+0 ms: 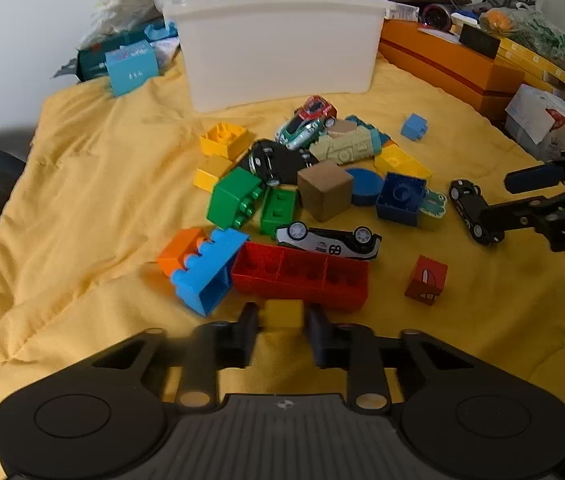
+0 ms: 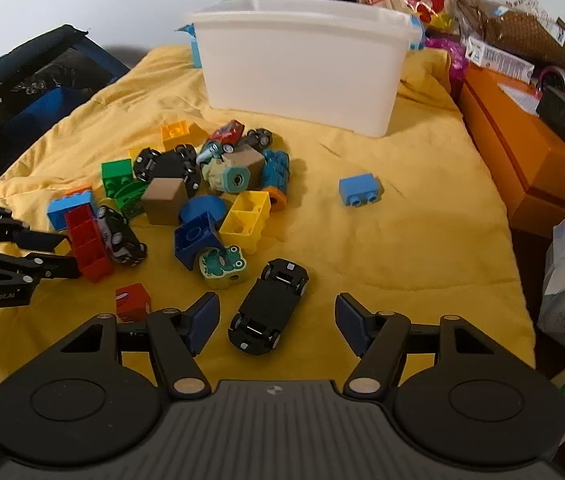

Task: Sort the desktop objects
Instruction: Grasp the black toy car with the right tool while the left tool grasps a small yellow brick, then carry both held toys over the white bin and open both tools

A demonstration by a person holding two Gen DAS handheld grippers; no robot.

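Left wrist view: left gripper (image 1: 282, 318) pinches small yellow block (image 1: 283, 313) btwn fingers, just in front of long red brick (image 1: 302, 276). Right wrist view hides that block. It shows right gripper (image 2: 277, 320) spread wide, holding nothing, black toy car (image 2: 269, 306) lying upside down btwn fingers, wheels up. White bin (image 2: 302, 64) stands behind toy pile on yellow cloth (image 2: 422, 240).
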